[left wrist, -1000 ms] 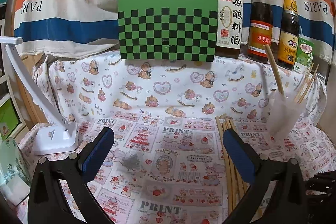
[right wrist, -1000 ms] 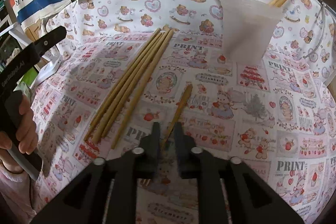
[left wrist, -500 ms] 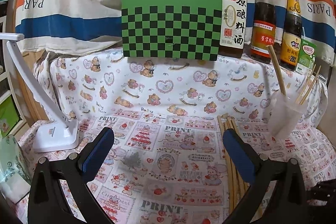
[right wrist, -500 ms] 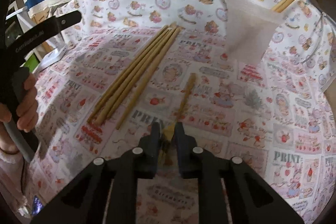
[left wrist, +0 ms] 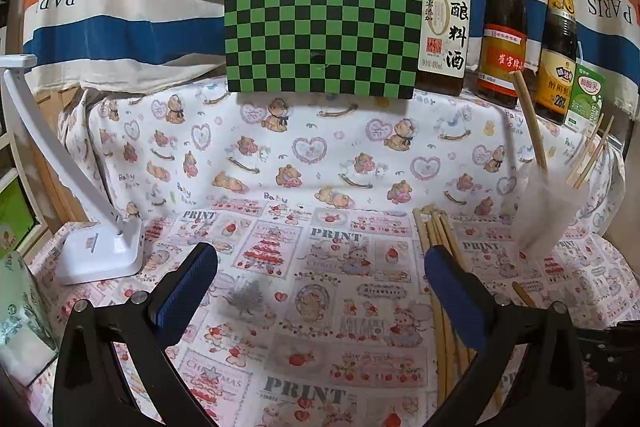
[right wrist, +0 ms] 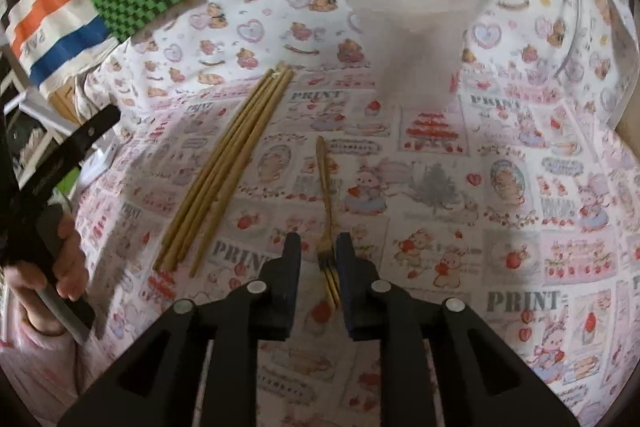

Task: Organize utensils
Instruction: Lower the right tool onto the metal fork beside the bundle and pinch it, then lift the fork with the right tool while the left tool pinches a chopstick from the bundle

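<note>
A gold fork (right wrist: 323, 179) lies on the printed cloth with its tines between the jaws of my right gripper (right wrist: 318, 241). The jaws are opening: the tines rest against the right finger (right wrist: 356, 267) and a gap shows on the left side. Several wooden chopsticks (right wrist: 232, 163) lie in a bundle left of the fork. A frosted cup (right wrist: 416, 43) farther back holds more sticks. My left gripper (left wrist: 318, 255) hovers open and empty, with the chopsticks (left wrist: 436, 231) by its right finger and the cup (left wrist: 548, 215) to the right.
A green checkered board (left wrist: 320, 31) and three sauce bottles (left wrist: 442, 7) stand along the back, with a green carton (left wrist: 586, 99) at the right. A white lamp base (left wrist: 100, 251) sits at the left. A hand (right wrist: 68, 259) holds the left gripper's handle.
My right gripper has shifted toward the cup and its jaws stand wider than half a second ago. The fork now lies straighter between them. The left gripper has stayed put.
</note>
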Demonstrator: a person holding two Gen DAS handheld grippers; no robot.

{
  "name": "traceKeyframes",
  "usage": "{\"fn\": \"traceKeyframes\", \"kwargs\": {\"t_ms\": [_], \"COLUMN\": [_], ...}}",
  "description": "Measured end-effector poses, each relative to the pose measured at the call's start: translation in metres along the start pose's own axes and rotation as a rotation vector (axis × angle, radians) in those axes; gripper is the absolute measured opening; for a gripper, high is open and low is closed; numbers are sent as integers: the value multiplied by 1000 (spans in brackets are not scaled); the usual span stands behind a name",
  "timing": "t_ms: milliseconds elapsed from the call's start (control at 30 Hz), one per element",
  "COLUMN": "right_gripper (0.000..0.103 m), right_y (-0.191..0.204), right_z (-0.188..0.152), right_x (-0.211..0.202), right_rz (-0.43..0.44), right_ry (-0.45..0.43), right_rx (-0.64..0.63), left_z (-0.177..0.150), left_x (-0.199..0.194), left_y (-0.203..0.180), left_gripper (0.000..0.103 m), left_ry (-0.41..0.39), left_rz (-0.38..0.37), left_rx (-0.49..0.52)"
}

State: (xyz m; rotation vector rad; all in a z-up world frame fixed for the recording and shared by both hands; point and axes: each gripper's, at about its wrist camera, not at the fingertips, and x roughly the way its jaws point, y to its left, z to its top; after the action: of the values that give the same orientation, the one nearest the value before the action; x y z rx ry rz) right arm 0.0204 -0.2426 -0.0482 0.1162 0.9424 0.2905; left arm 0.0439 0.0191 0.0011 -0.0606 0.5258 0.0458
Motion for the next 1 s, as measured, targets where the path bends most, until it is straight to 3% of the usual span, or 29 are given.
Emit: {"fn": "traceKeyframes", "kwargs": {"t_ms": [167,400,567,733,800,933,1000], "right_gripper": [15,5,5,3,2,2,2], "right_y": [7,0,12,11,8,8,7], "right_z": [-3,-2,-5,-6,-5,-3,-3], "right_x": [9,8,10,9,5,-14,-26], "right_rz": [-9,16,-29,-53,-40,-35,-59], "right_ry": [31,29,23,12,-11,-127,-200], "right_rx": [-32,6,-82,-69,-46,-33,-28], "left_z": [-1,0,0,0,-1,-11,-16], "left_x": [-6,-7,-8,-6,-3,16,21], "left_y": [-8,-9,-6,-9,-12,-29,-35], "left_gripper": [103,103,103,103,103,103,97], "left_ry": [-24,-38,-35,-30,-5,122,160], "left_rz": [0,19,23,13,2,9,-39], "left_rx": [42,52,31,51,73,169,192]}}
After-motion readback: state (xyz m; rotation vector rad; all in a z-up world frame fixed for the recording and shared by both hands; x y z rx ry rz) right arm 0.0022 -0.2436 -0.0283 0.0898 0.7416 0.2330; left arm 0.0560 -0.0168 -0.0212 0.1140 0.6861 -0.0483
